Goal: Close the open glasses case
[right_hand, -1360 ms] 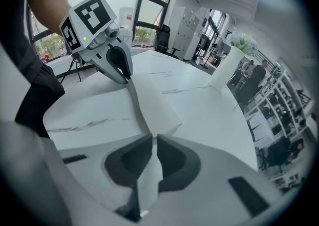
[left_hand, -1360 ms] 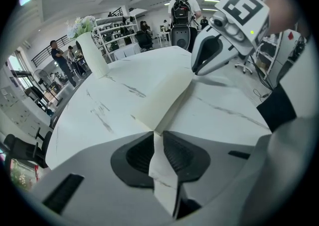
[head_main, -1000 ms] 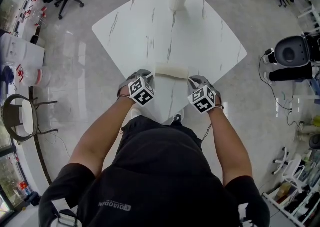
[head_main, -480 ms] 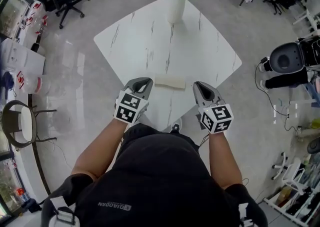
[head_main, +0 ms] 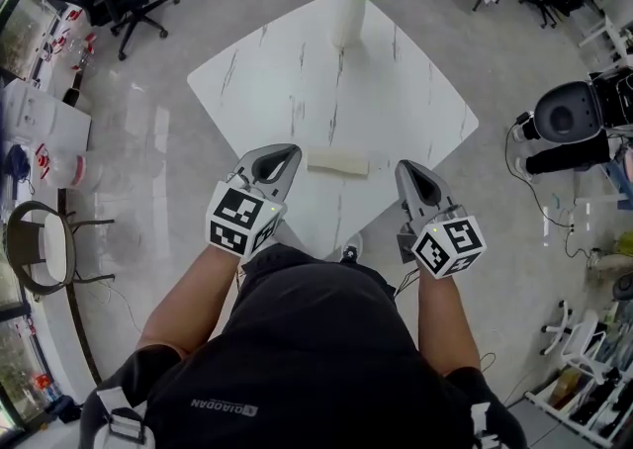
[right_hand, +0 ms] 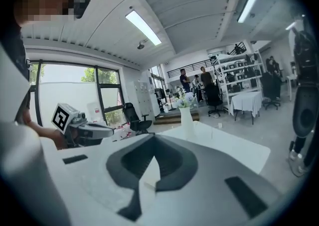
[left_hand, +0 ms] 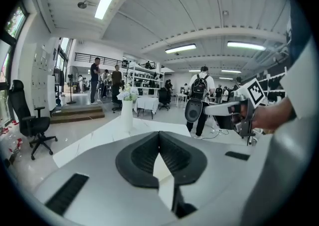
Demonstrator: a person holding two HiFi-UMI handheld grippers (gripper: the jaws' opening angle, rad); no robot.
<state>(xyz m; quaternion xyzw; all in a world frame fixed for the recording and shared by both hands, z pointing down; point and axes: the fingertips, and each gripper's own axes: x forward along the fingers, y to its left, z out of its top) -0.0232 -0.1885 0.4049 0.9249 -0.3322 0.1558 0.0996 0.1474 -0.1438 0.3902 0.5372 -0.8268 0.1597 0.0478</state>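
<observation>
Your left gripper (head_main: 280, 154) hovers over the near edge of the table (head_main: 297, 71) with its jaws pressed together on nothing. Your right gripper (head_main: 411, 170) matches it, jaws closed and empty. The case (head_main: 337, 161) lies flat on the table between the two tips, nearer the left one and touching neither, and the vase (head_main: 348, 17) stands at the far corner, well apart.

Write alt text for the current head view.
Seen from above, a person in a black shirt holds the left gripper and right gripper over the near corner of a white marbled table, a cream glasses case lying between them, touched by neither. A white vase of flowers stands at the far corner.
</observation>
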